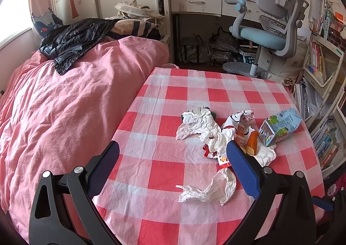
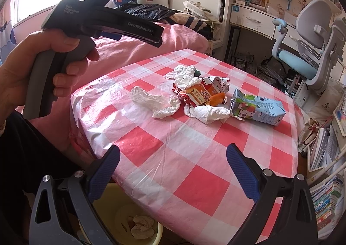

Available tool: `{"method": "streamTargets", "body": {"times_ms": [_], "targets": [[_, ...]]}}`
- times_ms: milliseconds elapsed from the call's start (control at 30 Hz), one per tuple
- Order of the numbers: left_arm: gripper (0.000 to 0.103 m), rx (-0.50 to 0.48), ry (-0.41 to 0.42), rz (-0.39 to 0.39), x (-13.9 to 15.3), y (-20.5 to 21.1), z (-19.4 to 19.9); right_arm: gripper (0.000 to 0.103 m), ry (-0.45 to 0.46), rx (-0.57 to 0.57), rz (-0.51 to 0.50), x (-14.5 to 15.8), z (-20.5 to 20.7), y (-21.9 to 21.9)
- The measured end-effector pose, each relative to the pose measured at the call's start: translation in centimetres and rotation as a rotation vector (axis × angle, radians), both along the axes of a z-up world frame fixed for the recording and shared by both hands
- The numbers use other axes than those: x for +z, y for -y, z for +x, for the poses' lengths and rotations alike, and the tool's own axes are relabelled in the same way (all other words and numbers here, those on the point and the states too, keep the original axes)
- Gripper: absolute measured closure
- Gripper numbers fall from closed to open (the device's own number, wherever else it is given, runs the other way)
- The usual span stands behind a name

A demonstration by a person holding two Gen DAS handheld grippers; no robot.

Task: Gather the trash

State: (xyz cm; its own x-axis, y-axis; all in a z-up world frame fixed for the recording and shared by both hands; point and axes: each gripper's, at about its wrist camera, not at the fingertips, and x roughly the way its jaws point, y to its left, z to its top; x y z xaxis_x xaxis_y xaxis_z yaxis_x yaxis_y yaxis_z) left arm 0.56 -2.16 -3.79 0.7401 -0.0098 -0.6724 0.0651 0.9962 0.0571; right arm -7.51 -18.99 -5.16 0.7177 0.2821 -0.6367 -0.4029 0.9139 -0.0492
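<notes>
Both the left gripper (image 1: pixel 173 147) and the right gripper (image 2: pixel 173 154) hang above the checked desk (image 2: pixel 194 180) with jaws spread wide and empty. The trash sits mid-desk: a loose crumpled tissue (image 1: pixel 207 188) nearest the left jaws, then a snack wrapper (image 2: pixel 197 92) and a milk carton (image 2: pixel 257 107), while a yellow bin (image 2: pixel 138 225) waits below the desk's near edge. Thin tissue could slip a shallow pinch, or the jaws could snag the tablecloth and drag the pile.
</notes>
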Motion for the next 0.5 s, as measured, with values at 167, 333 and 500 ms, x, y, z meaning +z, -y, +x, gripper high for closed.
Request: {"method": "streamTargets", "body": {"times_ms": [167,333,500], "targets": [[0.007,-0.002,0.0,0.001,-0.05,0.04,0.0,0.009,0.0,0.0,0.0,-0.01,0.0,-0.02],[0.007,-0.003,-0.001,0.001,-0.15,0.09,-0.05,0.009,0.0,0.0,0.0,-0.01,0.0,-0.02],[0.007,-0.003,-0.001,0.001,-0.13,0.07,-0.02,0.009,0.0,0.0,0.0,-0.01,0.01,-0.02]]}}
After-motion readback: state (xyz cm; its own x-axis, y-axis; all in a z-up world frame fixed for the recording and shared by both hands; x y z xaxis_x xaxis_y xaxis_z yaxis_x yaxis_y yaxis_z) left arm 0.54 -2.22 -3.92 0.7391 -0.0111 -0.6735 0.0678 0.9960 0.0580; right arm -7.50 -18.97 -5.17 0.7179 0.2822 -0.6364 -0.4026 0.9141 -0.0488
